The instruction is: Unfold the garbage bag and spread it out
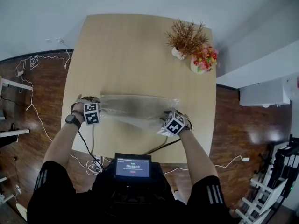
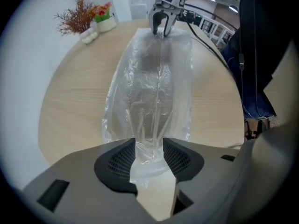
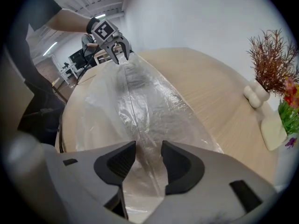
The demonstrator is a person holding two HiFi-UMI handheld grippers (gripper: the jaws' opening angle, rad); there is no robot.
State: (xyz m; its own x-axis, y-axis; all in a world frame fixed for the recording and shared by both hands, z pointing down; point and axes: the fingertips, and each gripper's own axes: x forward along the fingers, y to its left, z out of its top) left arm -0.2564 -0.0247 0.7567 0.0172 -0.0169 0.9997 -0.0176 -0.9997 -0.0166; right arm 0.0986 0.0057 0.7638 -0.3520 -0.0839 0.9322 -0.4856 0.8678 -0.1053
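Observation:
A clear, crinkled garbage bag lies stretched as a long strip across the near part of the wooden table. My left gripper points straight down over the bag's left end. Its jaws stand apart, the film lies loose in the gap, and the pads do not press it. My right gripper leans over the right end. Its jaws are also parted, with a ridge of film running between them. From each gripper view the other gripper shows at the bag's far end: the right gripper and the left gripper.
Two small vases, one with dried brown sprigs and one with pink and orange flowers, stand at the table's far right. A cable hangs over the near edge. A screen device sits at my chest. Around the table is dark wood floor.

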